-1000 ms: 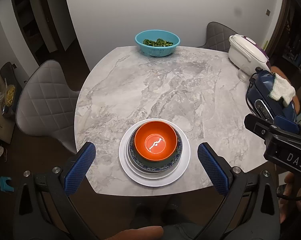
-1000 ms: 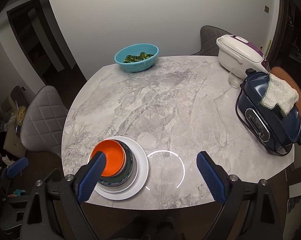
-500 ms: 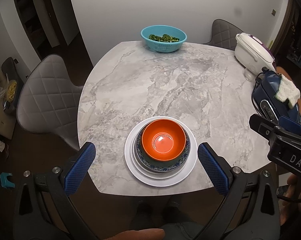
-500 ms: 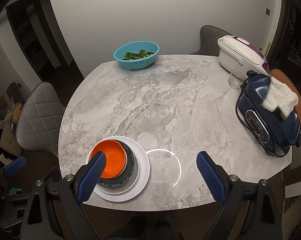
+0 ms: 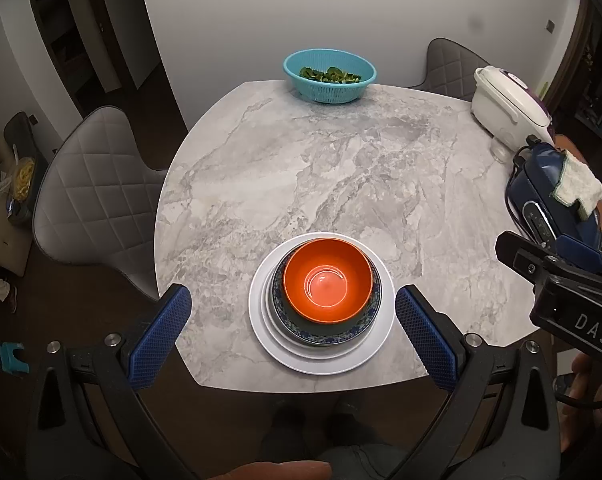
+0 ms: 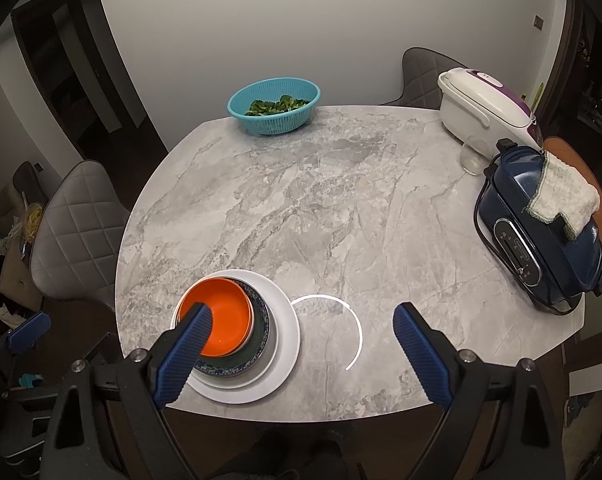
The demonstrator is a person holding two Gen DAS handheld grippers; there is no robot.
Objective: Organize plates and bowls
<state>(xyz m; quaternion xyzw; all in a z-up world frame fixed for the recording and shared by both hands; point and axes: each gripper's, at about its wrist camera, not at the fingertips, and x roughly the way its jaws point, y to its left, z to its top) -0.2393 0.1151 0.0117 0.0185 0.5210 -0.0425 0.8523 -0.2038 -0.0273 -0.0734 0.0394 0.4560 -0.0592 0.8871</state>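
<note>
On the marble table [image 5: 341, 168], near its front edge, a stack is seen: a white plate [image 5: 261, 320] at the bottom, a blue-patterned bowl [image 5: 365, 326] upon it, and an orange bowl [image 5: 327, 280] nested on top. The left hand-held gripper [image 5: 293, 330] is held wide above the stack, nothing grasped; the right hand-held gripper [image 6: 301, 344] is likewise spread wide and empty, just beside it. The stacking appears done or nearly so; any next move would call for a careful descent onto a rim.

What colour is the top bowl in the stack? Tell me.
Orange bowl, clearest in the left wrist view.
</note>
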